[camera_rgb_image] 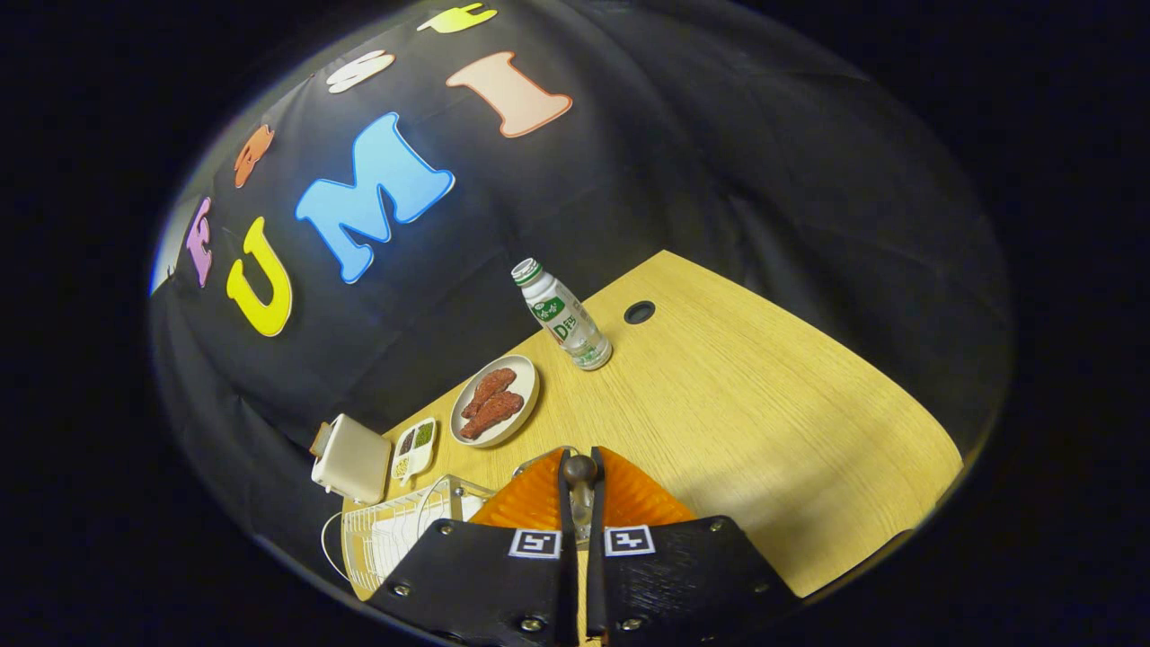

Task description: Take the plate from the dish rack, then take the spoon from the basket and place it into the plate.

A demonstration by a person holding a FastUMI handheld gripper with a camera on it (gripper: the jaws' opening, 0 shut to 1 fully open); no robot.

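Claw: my one claw (580, 485) has its two fingers clenched on the handle of the spoon (579, 469), whose dark rounded end sticks up between the fingertips.
Spoon: one, gripped in my claw, directly over the orange plate.
Plate: one ribbed orange plate (530, 503) lies just under and ahead of my fingers; I see its two halves on either side of the spoon.
Dish rack: one white wire dish rack (395, 535), just left of the orange plate, with a clear part (463, 494) at its near corner; what that part is I cannot tell.
Food dish: one pale oval dish (497, 400) beyond the orange plate, carrying two reddish-brown pieces of food (490, 403).
Small tray: one white tray (414, 447) with four little compartments, beyond the orange plate to the left, just beside the oval dish.
Box: one cream-coloured box-shaped thing (352, 458), left of the small tray, further from the orange plate.
Bottle: one upright bottle (563, 315) with a green label, well beyond the orange plate.
Table: one wooden table (764, 422) with one dark round hole (639, 312) near the bottle.
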